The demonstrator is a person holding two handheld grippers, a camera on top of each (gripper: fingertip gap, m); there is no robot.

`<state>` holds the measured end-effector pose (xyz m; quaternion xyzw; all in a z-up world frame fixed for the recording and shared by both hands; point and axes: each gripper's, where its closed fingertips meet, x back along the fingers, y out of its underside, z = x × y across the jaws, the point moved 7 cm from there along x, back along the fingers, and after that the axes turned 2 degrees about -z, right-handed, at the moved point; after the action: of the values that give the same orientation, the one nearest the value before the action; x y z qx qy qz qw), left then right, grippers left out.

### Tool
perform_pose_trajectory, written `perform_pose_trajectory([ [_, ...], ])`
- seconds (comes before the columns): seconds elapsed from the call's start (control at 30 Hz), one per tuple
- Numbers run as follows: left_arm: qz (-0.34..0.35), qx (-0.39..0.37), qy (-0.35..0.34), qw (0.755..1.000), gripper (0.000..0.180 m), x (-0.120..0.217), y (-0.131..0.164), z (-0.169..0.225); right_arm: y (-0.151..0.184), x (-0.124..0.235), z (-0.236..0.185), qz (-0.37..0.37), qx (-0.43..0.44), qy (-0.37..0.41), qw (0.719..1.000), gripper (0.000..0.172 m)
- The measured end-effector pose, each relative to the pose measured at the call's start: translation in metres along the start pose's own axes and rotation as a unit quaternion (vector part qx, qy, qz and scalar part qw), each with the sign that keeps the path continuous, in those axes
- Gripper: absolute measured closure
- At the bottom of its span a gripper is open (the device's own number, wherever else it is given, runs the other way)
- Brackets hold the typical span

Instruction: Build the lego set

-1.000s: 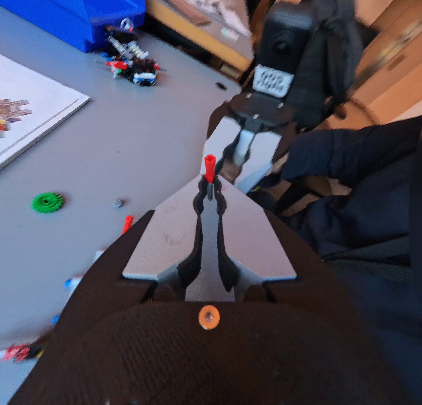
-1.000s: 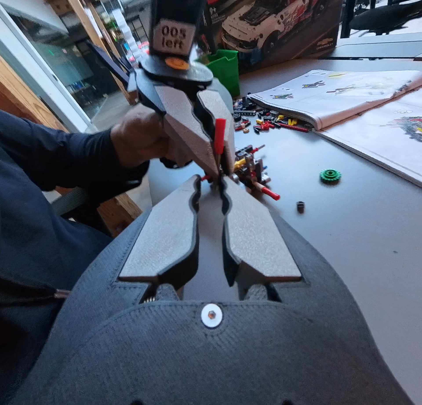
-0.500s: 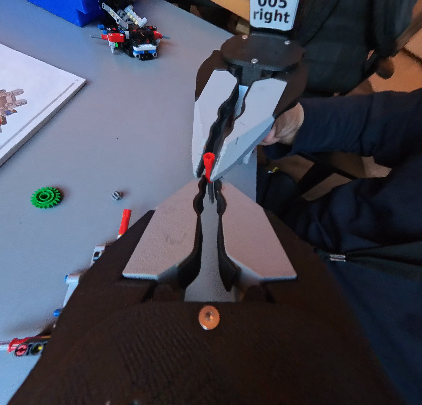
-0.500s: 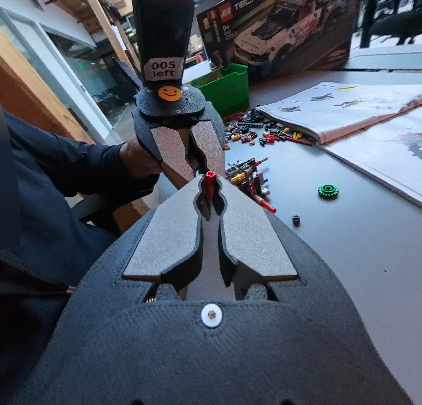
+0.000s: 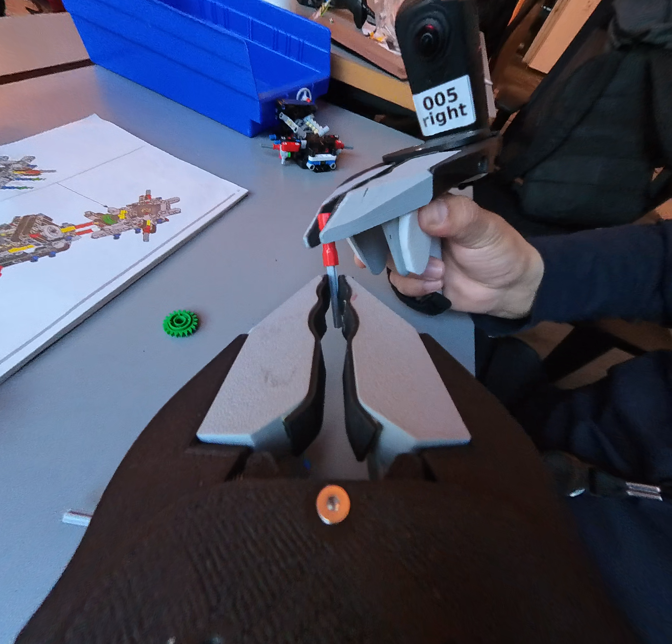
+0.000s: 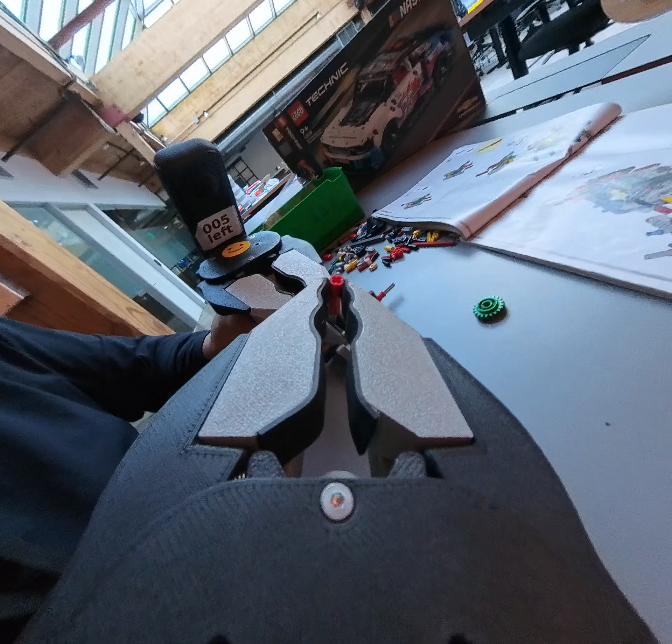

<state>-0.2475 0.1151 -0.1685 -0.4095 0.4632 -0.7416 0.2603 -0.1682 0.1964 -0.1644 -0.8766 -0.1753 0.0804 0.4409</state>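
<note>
I see writing in a few places, and I leave the words out. Each handheld tool has a white sticker with black print on its black camera post, and the left tool also has a small orange sticker with a smiley face (image 6: 235, 250). A big dark toy box (image 6: 378, 117) with a picture of a white race car and white print stands at the far end of the table (image 6: 545, 390). An open instruction book (image 5: 91, 234) with coloured drawings of small parts lies flat on the table.

My left tongs (image 5: 332, 281) are shut on a thin grey rod (image 5: 334, 299). Both black pads press on it from the sides. The rod sticks up out of the tips, and a red sleeve (image 5: 330, 256) sits on its top end.

My right tongs (image 6: 336, 292) are shut on that same red sleeve (image 6: 335, 296). In the left wrist view they come in from the right, held by a hand (image 5: 472, 256), and pinch the upper part of the sleeve. So the small red and grey piece is held up in the air between the two tools, above the near edge of the table.

A green gear (image 5: 180, 323) lies flat on the table near the tongs. A small part-built model (image 5: 309, 146) sits just beside a blue bin (image 5: 200, 45). A pile of loose pieces (image 6: 385, 248) lies by a green bin (image 6: 320, 205).
</note>
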Motion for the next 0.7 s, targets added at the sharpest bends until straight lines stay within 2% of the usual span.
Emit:
perform_pose_trajectory([
  [0.03,0.006,0.005,0.001,1.0,0.18,0.001,-0.001,0.0,-0.002,0.0,0.0,0.006,-0.004,-0.002,1.0,0.171],
  [0.07,-0.028,0.012,0.014,0.999,0.18,0.001,0.005,0.0,-0.009,0.004,0.002,0.04,-0.008,0.003,0.999,0.166],
  [0.1,-0.067,0.029,0.027,0.997,0.18,-0.004,0.023,0.001,-0.04,0.032,0.013,0.179,-0.016,0.033,0.983,0.172],
  [0.13,-0.068,0.07,0.053,0.994,0.18,-0.007,0.036,0.005,-0.071,0.068,0.025,0.234,-0.042,0.034,0.971,0.17],
  [0.17,-0.051,0.085,0.081,0.992,0.18,-0.004,0.029,0.009,-0.095,0.097,0.03,0.273,-0.026,0.037,0.961,0.172],
  [0.2,-0.012,0.069,0.071,0.995,0.18,0.002,0.015,0.007,-0.105,0.102,0.027,0.239,0.021,0.053,0.969,0.172],
  [0.27,-0.008,0.016,0.037,0.999,0.18,0.007,-0.004,0.006,-0.096,0.082,0.015,0.148,0.091,0.083,0.981,0.171],
  [0.33,-0.023,-0.022,0.017,0.999,0.18,0.007,-0.008,0.01,-0.073,0.057,0.009,0.05,0.119,0.078,0.989,0.169],
  [0.37,-0.033,-0.041,0.005,0.999,0.18,0.007,-0.007,0.013,-0.063,0.05,0.008,0.027,0.125,0.071,0.989,0.169],
  [0.5,-0.078,-0.082,-0.021,0.993,0.18,0.02,-0.012,0.009,-0.03,0.039,0.011,-0.097,0.162,0.05,0.981,0.17],
  [0.6,-0.128,-0.062,-0.006,0.99,0.18,0.037,-0.014,-0.003,-0.01,0.041,0.018,-0.185,0.166,0.049,0.967,0.169],
  [0.63,-0.161,-0.042,0.017,0.986,0.18,0.04,-0.009,-0.005,-0.003,0.043,0.023,-0.211,0.166,0.055,0.962,0.169],
  [0.7,-0.211,-0.025,0.017,0.977,0.18,0.043,0.001,-0.013,0.008,0.046,0.034,-0.262,0.159,0.076,0.949,0.164],
])
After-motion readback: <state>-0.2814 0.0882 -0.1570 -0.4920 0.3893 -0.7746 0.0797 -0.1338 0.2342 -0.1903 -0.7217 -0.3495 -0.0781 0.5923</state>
